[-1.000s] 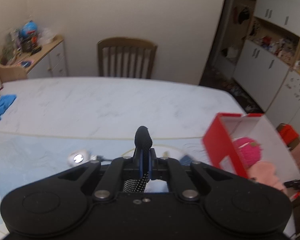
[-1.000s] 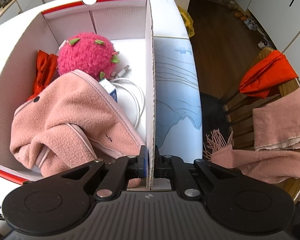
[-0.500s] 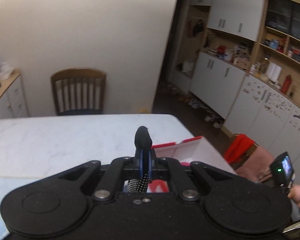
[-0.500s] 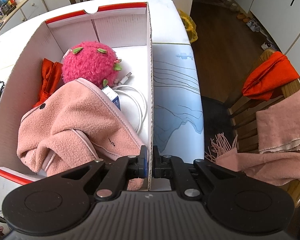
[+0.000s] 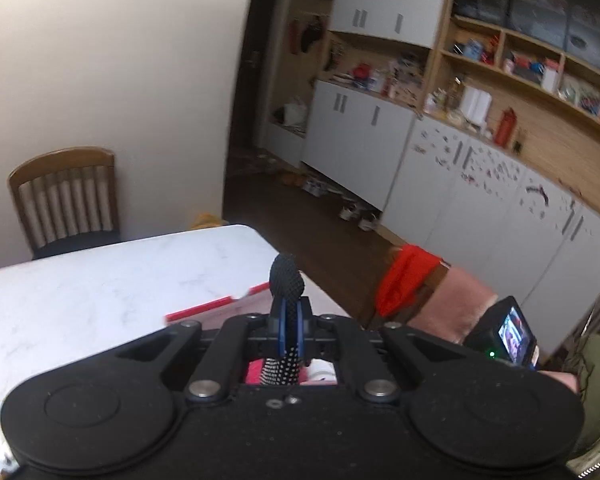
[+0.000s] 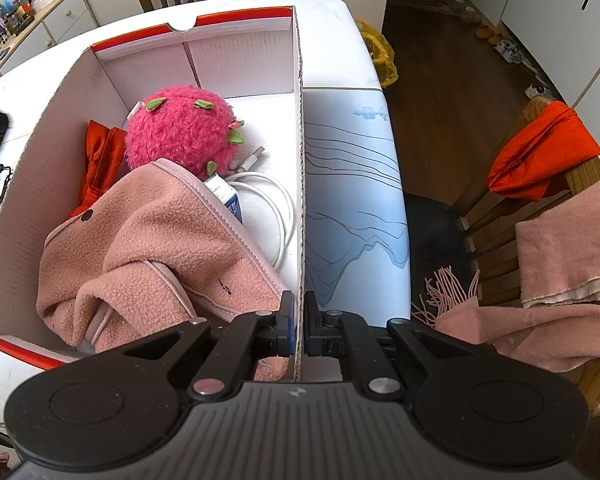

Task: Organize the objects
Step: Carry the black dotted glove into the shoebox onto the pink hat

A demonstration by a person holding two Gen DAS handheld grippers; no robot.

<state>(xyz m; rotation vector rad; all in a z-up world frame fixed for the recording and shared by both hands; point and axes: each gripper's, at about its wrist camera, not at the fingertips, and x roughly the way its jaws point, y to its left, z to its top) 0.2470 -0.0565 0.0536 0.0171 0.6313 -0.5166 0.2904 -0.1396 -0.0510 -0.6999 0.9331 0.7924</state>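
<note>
Between the right gripper's (image 6: 299, 322) jaws, the near wall of the red-and-white box (image 6: 236, 56) is being pinched edge-on, as it was a second ago. Just left of them a pink fleece (image 6: 160, 248) is filling the near end, with a white cable (image 6: 276, 204) and a pink plush fruit (image 6: 180, 132) beyond. Meanwhile the left gripper (image 5: 286, 308), jaws pressed on a black dotted cloth (image 5: 284, 364), has been swinging from the open worktop (image 5: 100, 284) to directly above the box, so the drop is probably coming next.
</note>
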